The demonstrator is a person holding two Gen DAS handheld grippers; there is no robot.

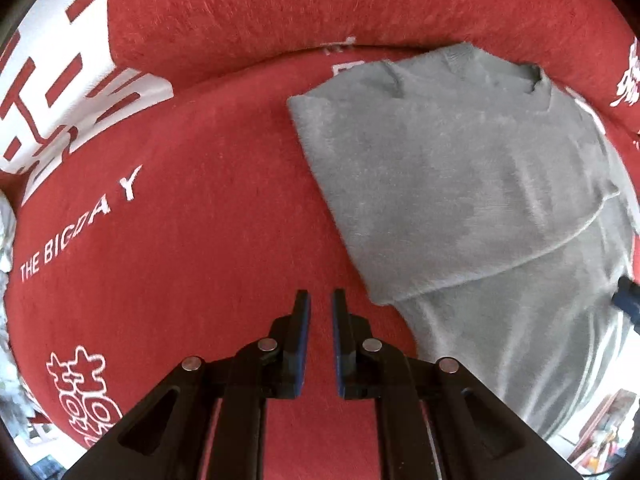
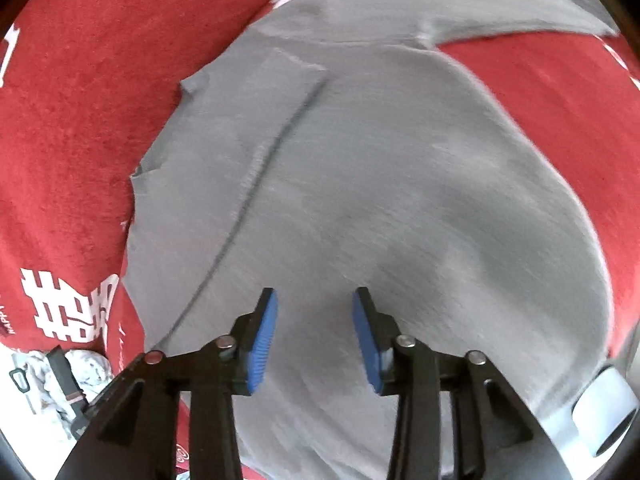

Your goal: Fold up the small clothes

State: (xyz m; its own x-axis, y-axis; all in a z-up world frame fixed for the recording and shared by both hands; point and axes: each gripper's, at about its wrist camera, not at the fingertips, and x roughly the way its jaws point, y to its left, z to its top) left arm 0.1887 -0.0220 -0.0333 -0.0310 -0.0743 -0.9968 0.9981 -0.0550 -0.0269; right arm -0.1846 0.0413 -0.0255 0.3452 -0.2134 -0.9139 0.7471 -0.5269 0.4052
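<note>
A grey long-sleeved top [image 1: 460, 184] lies spread on a red blanket [image 1: 192, 216]; one side is folded over the body, its edge running across the cloth. My left gripper [image 1: 321, 300] hangs over bare red blanket just left of the top's folded edge, its jaws a narrow gap apart with nothing between them. In the right wrist view the top [image 2: 380, 200] fills the middle, with one sleeve [image 2: 520, 16] stretched out at the upper right. My right gripper [image 2: 315, 300] is open and empty, just above the top's grey body.
The red blanket bears white characters and the words THE BIG DAY [image 1: 80, 232]. A raised red cushion edge [image 1: 280, 12] runs behind the top. A white cylinder [image 2: 604, 412] sits at the lower right, white cloth and a dark strap [image 2: 64, 380] at the lower left.
</note>
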